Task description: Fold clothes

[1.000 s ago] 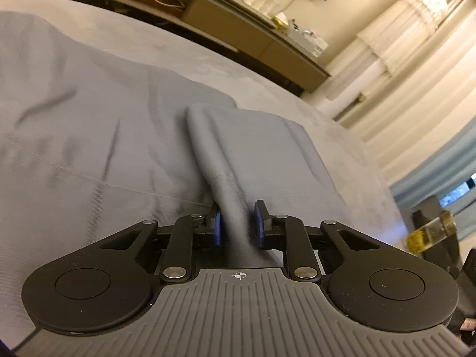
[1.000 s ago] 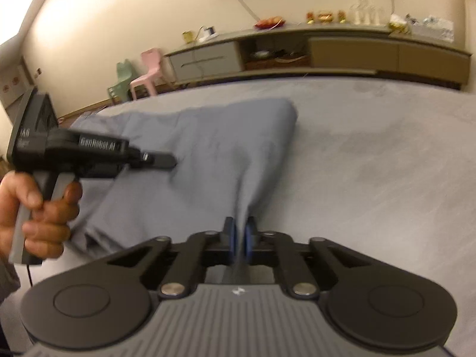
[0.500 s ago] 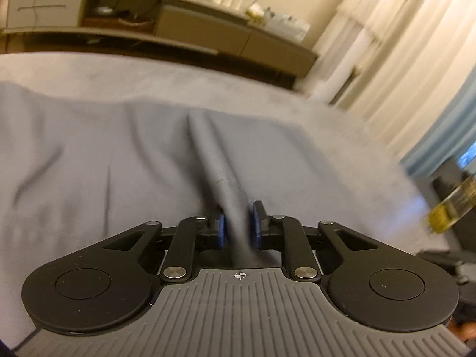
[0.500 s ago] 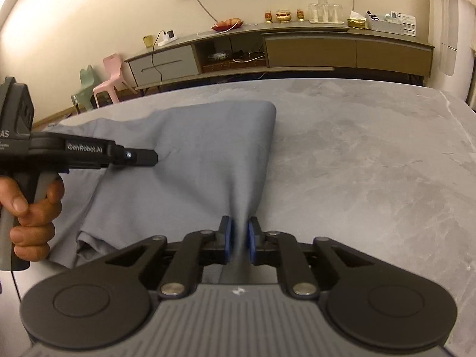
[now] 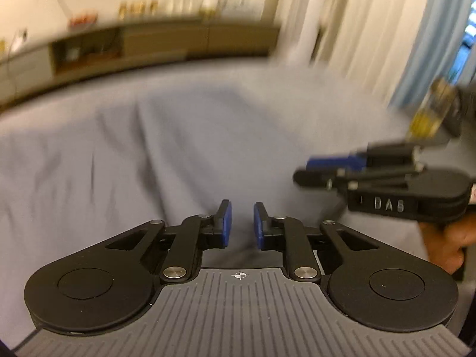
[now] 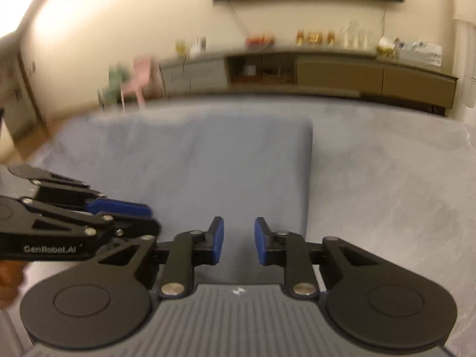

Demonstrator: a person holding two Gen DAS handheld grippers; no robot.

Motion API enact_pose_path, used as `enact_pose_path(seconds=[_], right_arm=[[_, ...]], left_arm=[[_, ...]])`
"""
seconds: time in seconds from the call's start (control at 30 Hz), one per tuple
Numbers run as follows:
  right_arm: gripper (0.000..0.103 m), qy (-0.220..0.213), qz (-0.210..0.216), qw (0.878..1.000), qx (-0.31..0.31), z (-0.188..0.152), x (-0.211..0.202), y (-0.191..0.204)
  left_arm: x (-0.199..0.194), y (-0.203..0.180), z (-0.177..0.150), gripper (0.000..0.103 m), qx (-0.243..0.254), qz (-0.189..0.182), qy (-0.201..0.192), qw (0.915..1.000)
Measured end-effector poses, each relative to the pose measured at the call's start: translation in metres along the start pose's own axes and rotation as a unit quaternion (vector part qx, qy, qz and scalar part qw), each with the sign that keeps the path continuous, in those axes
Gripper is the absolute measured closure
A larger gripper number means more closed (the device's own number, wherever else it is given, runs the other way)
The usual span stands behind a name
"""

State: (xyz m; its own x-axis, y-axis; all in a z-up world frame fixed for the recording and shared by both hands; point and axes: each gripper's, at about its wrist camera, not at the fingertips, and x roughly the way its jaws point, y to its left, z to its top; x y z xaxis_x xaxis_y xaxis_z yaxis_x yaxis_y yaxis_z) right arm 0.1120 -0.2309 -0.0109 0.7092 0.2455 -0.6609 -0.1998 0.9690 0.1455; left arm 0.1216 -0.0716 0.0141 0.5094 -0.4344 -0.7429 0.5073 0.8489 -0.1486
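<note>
The left gripper (image 5: 241, 223) hangs released over the grey cloth (image 5: 178, 154), its blue pads apart with nothing between them, and the right gripper (image 6: 238, 241) just beside it is likewise released, its jaws having just opened off the fabric. The cloth lies flat on the grey surface (image 6: 386, 178), folded to a straight edge on the right. As I judge it, the risk is that the two grippers, so near each other, knock together or snag the top layer as they move, dragging the fold askew
</note>
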Motion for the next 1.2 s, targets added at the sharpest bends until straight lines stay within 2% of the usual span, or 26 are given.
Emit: enact_pose_path(seconds=[0.07, 0.1, 0.2, 0.33, 0.4, 0.43, 0.5, 0.53, 0.57, 0.6, 0.63, 0.67, 0.73, 0.77, 0.83, 0.87, 0.9, 0.93, 0.97, 1.07, 1.2], right_arm=[[0.1, 0.028, -0.025, 0.999, -0.02, -0.009, 0.014, 0.002], [0.102, 0.028, -0.029, 0.999, -0.03, -0.011, 0.014, 0.002], [0.103, 0.035, -0.026, 0.999, -0.018, -0.007, 0.012, 0.001], [0.102, 0.052, -0.032, 0.998, -0.027, -0.002, 0.014, 0.001], [0.097, 0.063, -0.04, 0.997, -0.022, 0.002, 0.014, 0.0], [0.092, 0.057, -0.053, 0.997, -0.017, 0.004, 0.011, 0.0], [0.081, 0.034, -0.082, 0.996, -0.015, 0.01, 0.001, 0.004], [0.077, 0.017, -0.097, 0.995, -0.018, 0.014, -0.006, 0.009], [0.071, -0.003, -0.113, 0.993, -0.03, 0.018, -0.014, 0.018], [0.069, -0.02, -0.122, 0.992, -0.041, 0.021, -0.021, 0.026], [0.069, -0.036, -0.126, 0.99, -0.051, 0.024, -0.029, 0.036], [0.067, -0.048, -0.127, 0.989, -0.058, 0.025, -0.034, 0.044], [0.063, -0.066, -0.121, 0.987, -0.077, 0.026, -0.039, 0.065], [0.062, -0.07, -0.117, 0.986, -0.091, 0.025, -0.039, 0.078], [0.059, -0.069, -0.11, 0.984, -0.125, 0.02, -0.034, 0.106], [0.058, -0.066, -0.104, 0.982, -0.145, 0.015, -0.03, 0.12], [0.057, -0.064, -0.1, 0.98, -0.161, 0.011, -0.026, 0.134], [0.057, -0.062, -0.096, 0.977, -0.178, 0.007, -0.022, 0.148], [0.057, -0.06, -0.092, 0.975, -0.195, 0.003, -0.019, 0.162], [0.055, -0.063, -0.075, 0.971, -0.218, -0.001, -0.016, 0.197], [0.05, -0.053, -0.027, 0.966, -0.253, -0.005, -0.013, 0.244]], left_arm=[[0.001, 0.008, -0.015, 0.103, -0.019, -0.006, -0.007, 0.9998], [0.001, 0.014, -0.017, 0.103, -0.037, -0.014, -0.011, 0.9992], [0.002, 0.036, -0.018, 0.103, -0.107, -0.045, -0.003, 0.9932], [-0.027, 0.033, -0.025, 0.103, -0.108, -0.047, -0.015, 0.9929], [-0.061, 0.03, -0.023, 0.094, -0.112, -0.054, -0.048, 0.9911], [-0.079, 0.035, -0.029, 0.086, -0.12, -0.049, -0.065, 0.9894], [-0.118, 0.06, -0.048, 0.079, -0.157, -0.022, -0.096, 0.9827], [-0.134, 0.077, -0.06, 0.07, -0.184, -0.003, -0.105, 0.9774], [-0.151, 0.098, -0.077, 0.063, -0.216, 0.024, -0.114, 0.9694], [-0.163, 0.121, -0.097, 0.062, -0.253, 0.058, -0.121, 0.9582], [-0.174, 0.143, -0.119, 0.061, -0.291, 0.094, -0.126, 0.9437], [-0.187, 0.167, -0.143, 0.06, -0.337, 0.123, -0.134, 0.9239], [-0.216, 0.216, -0.19, 0.054, -0.435, 0.161, -0.152, 0.873], [-0.229, 0.239, -0.214, 0.05, -0.481, 0.168, -0.164, 0.8445], [-0.25, 0.278, -0.255, 0.044, -0.567, 0.158, -0.192, 0.7855], [-0.255, 0.295, -0.269, 0.041, -0.598, 0.15, -0.199, 0.7614], [-0.257, 0.309, -0.277, 0.04, -0.619, 0.136, -0.204, 0.7462], [-0.256, 0.32, -0.282, 0.037, -0.629, 0.121, -0.208, 0.739], [-0.251, 0.327, -0.282, 0.034, -0.633, 0.113, -0.208, 0.7368], [-0.235, 0.351, -0.279, 0.033, -0.642, 0.112, -0.184, 0.7353], [-0.22, 0.374, -0.268, 0.031, -0.652, 0.1, -0.182, 0.7293]])
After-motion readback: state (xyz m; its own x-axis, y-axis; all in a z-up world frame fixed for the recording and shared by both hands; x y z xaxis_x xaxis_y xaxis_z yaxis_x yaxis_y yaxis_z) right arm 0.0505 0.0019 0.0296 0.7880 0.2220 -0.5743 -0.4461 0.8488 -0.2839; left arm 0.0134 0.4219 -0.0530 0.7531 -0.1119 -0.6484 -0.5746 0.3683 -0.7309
